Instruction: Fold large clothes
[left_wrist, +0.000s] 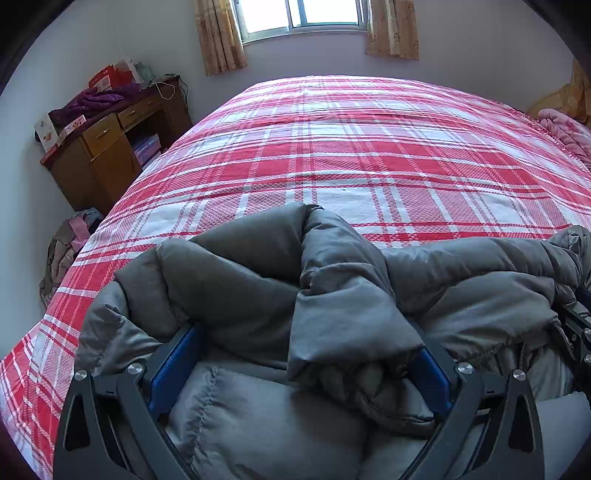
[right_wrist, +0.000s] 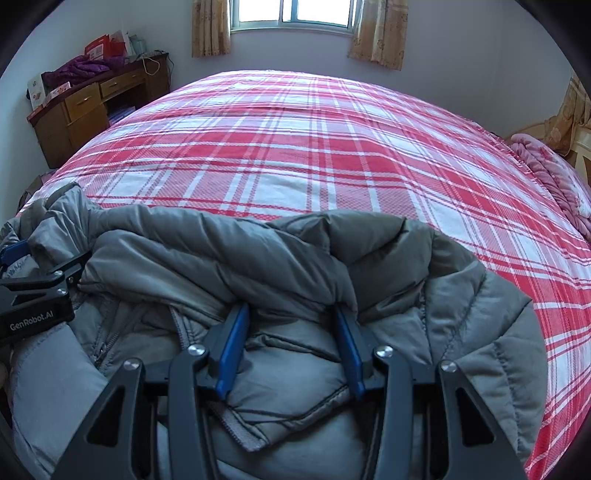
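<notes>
Bunching between both grippers (left_wrist: 299, 354) (right_wrist: 291, 321): jacket (right_wrist: 295, 251)

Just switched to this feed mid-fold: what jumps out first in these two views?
A puffy grey jacket bunched at the near edge of the bed, with the left gripper and right gripper both pushed into its folds. Behind it the red and white plaid bedspread fills the view, up to a bright window.

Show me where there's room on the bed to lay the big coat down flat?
The red plaid bedspread lies bare from the grey puffer coat to the window wall, and between the wooden desk side and the pink blanket. The near edge is crowded by the coat and both grippers.
</notes>
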